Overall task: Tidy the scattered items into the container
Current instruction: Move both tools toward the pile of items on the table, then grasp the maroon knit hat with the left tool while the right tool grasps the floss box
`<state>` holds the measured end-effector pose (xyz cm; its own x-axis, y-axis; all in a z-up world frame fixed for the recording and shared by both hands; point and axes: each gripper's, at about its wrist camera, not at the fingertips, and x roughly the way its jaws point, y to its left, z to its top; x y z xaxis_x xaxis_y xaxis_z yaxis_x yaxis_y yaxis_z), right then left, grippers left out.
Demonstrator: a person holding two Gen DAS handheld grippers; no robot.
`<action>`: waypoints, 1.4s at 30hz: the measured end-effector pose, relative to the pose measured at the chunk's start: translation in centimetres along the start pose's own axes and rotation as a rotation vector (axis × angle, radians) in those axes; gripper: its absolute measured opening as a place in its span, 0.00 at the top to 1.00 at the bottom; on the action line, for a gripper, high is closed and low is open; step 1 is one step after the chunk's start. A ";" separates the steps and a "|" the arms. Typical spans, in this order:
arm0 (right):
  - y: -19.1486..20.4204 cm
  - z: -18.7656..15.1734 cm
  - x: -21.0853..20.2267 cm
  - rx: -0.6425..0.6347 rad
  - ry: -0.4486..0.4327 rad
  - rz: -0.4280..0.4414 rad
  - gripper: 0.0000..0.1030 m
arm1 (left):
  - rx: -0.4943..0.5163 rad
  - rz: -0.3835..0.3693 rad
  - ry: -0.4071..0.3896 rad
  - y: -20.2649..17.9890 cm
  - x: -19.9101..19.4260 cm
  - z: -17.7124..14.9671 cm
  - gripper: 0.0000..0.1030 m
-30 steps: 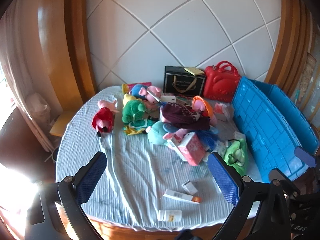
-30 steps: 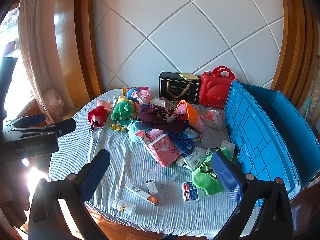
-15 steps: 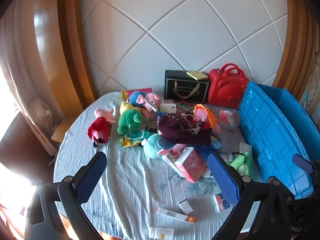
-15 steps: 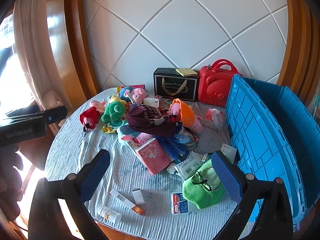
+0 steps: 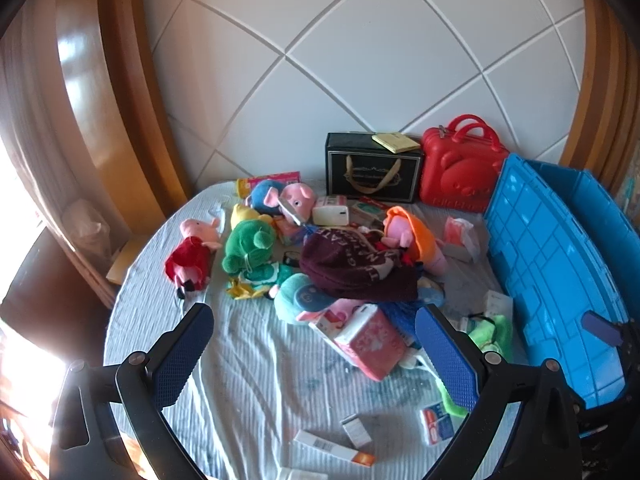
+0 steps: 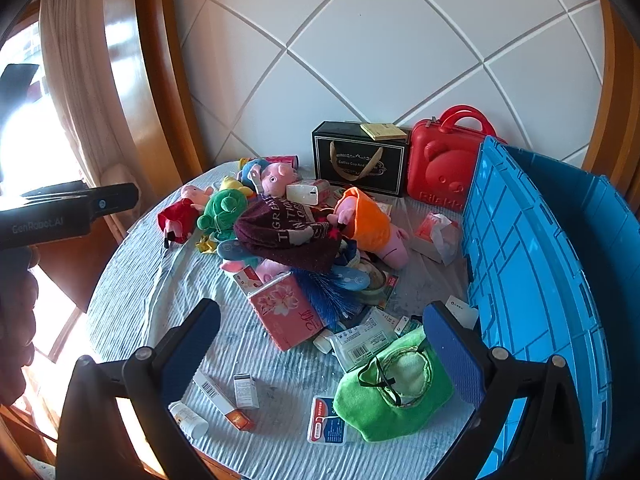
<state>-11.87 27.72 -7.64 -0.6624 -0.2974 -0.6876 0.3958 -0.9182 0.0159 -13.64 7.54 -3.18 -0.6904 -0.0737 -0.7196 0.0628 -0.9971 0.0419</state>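
Heaped mid-table on a round, pale ribbed tablecloth [image 6: 132, 280]: plush toys under a maroon knit beanie with white lettering [image 6: 288, 232], a pink floral tissue pack [image 6: 286, 312] tilted with its long axis toward the camera, a lime-green fabric pouch [image 6: 394, 394] lying nearest. Along the right edge, long axis running front to back, a blue ribbed plastic crate [image 6: 532, 292] (open). Left gripper [image 5: 316, 356] and right gripper [image 6: 320, 348] both spread wide, holding nothing, above the near table edge.

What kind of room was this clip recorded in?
Probably a home, perhaps a dining or living room: a round table under a ribbed cloth, a curtain beside a curved wooden frame, and a padded white wall panel. Plush pigs suggest a family household.
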 end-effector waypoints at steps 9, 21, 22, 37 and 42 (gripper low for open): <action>-1.4 -0.1 1.4 -0.012 0.020 0.064 0.00 | 0.004 0.012 0.057 -1.9 2.8 -0.1 0.01; -3.2 -3.5 3.8 0.034 0.099 -0.001 0.00 | 0.069 -0.088 0.073 -3.0 10.2 0.4 0.01; -3.3 -4.0 4.2 0.051 0.116 -0.001 0.00 | 0.082 -0.099 0.073 -3.1 11.1 0.4 0.01; -0.7 -16.8 15.6 0.169 0.412 -0.020 0.00 | 0.276 -0.154 0.150 -3.7 25.3 -1.1 0.01; -0.5 -20.0 18.5 0.189 0.474 -0.066 0.00 | 0.308 -0.183 0.143 -3.8 27.5 -1.1 0.01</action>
<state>-11.58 27.89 -34.88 -0.3031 -0.1264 -0.9446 0.2123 -0.9752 0.0623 -32.08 9.37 -23.87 -0.5615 0.0871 -0.8229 -0.2865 -0.9534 0.0946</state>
